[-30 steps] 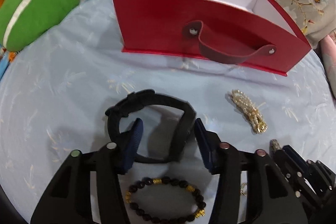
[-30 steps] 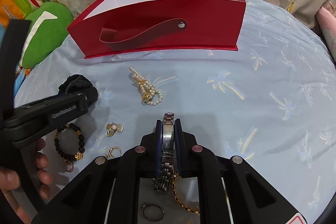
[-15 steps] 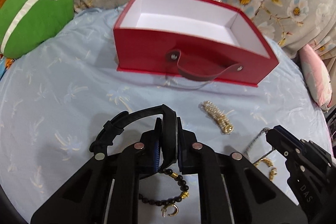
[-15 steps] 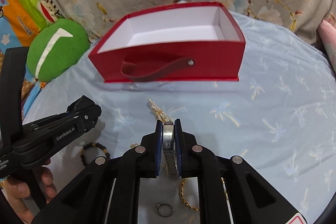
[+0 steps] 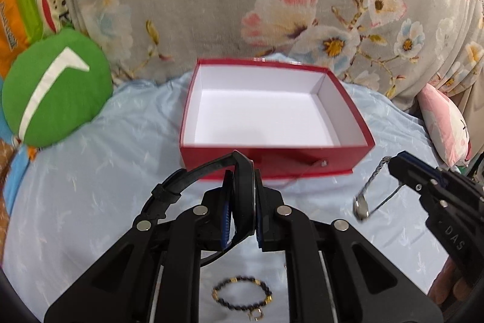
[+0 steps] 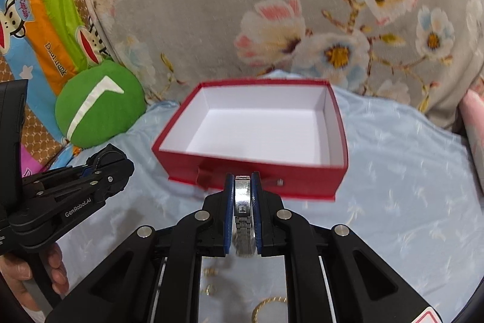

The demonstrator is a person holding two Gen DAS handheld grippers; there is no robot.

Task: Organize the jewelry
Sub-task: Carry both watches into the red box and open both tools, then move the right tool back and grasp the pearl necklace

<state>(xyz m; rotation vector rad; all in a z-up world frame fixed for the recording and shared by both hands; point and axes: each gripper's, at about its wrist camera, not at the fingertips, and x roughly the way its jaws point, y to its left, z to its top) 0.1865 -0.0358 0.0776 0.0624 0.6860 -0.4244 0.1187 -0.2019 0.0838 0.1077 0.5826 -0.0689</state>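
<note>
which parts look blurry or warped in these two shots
Left wrist view: beaded bracelet and dangling silver watch smeared by motion; red box edges bowed by the fisheye. Right wrist view: box front rim streaked, gold bangle soft, dark vignette in the corners.

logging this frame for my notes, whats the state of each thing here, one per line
red box: open, nothing inside
black watch: lifted, clamped in left gripper
silver watch: lifted, clamped in right gripper
beaded bracelet: lying on the blue cloth
gold bangle: lying on the cloth
</note>
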